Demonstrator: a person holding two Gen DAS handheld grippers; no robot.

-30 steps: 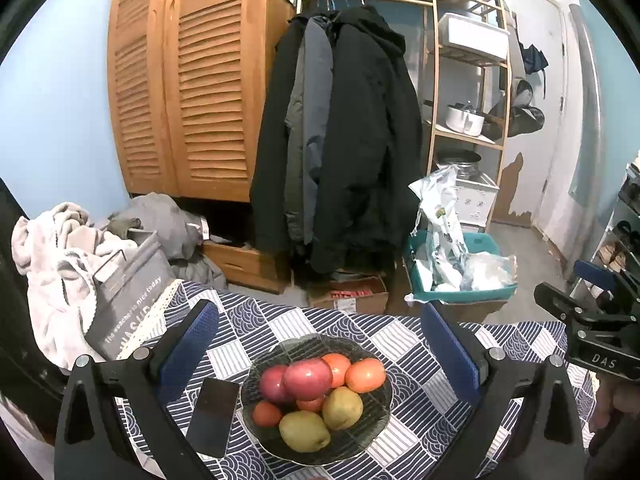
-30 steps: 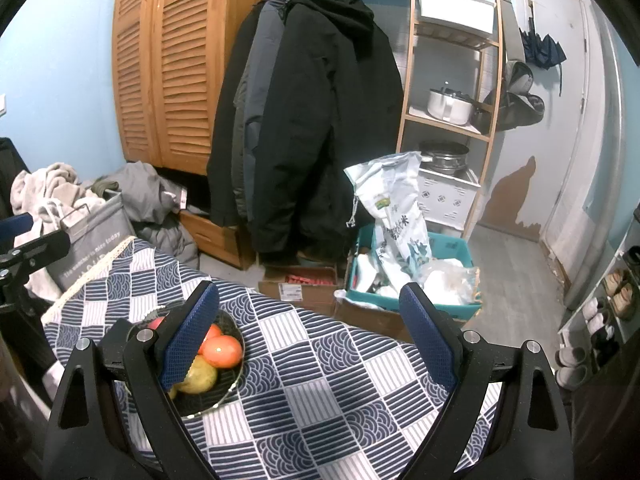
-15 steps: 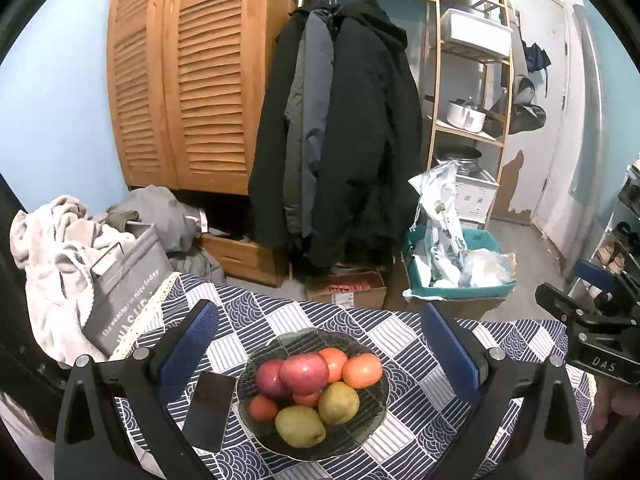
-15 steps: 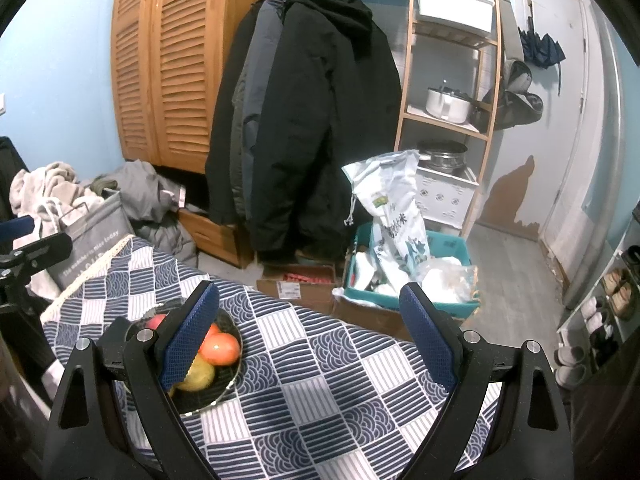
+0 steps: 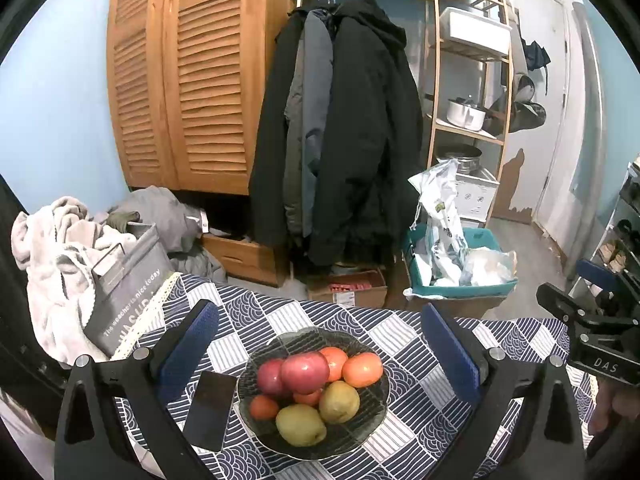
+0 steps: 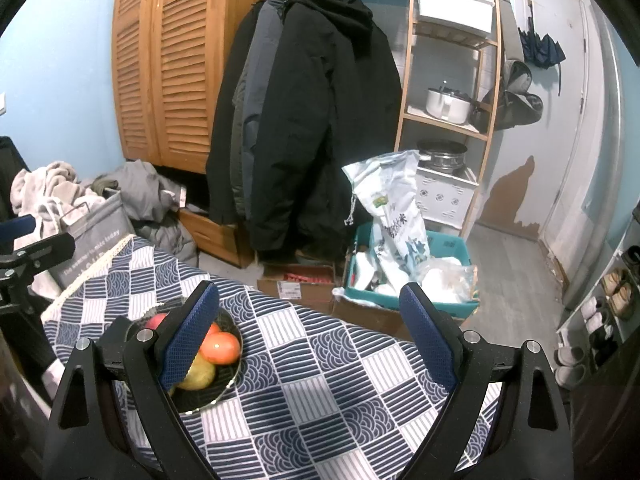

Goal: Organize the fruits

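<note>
While your left gripper point(image 5: 316, 344) hovers above the table with its blue-padded jaws spread wide and nothing between them, the glass bowl point(image 5: 376, 408) of fruit sits directly below and between its fingers, resting on the blue-and-white patterned tablecloth point(image 5: 416, 412). Piled in the bowl you see two red apples point(image 5: 305, 372) at the top, orange-red tomatoes point(image 5: 362, 369) to their right and lower left, and two yellow-green pears point(image 5: 301, 425) at the near side. A dark phone point(image 5: 210, 409) lies flat on the cloth just left of the bowl, touching or nearly touching its rim. Your right gripper point(image 6: 310, 332) is likewise wide open and empty, held over the bare middle of the cloth; in its view the bowl point(image 6: 228, 386) lies to the left, partly hidden behind the left finger point(image 6: 188, 340), with a tomato point(image 6: 221, 347) and a pear point(image 6: 200, 376) showing. Beyond the table's far edge stand a cardboard box point(image 6: 296, 282) and a teal bin point(image 6: 452, 250) holding bags on the floor, with dark coats point(image 6: 312, 128) hanging behind.
</note>
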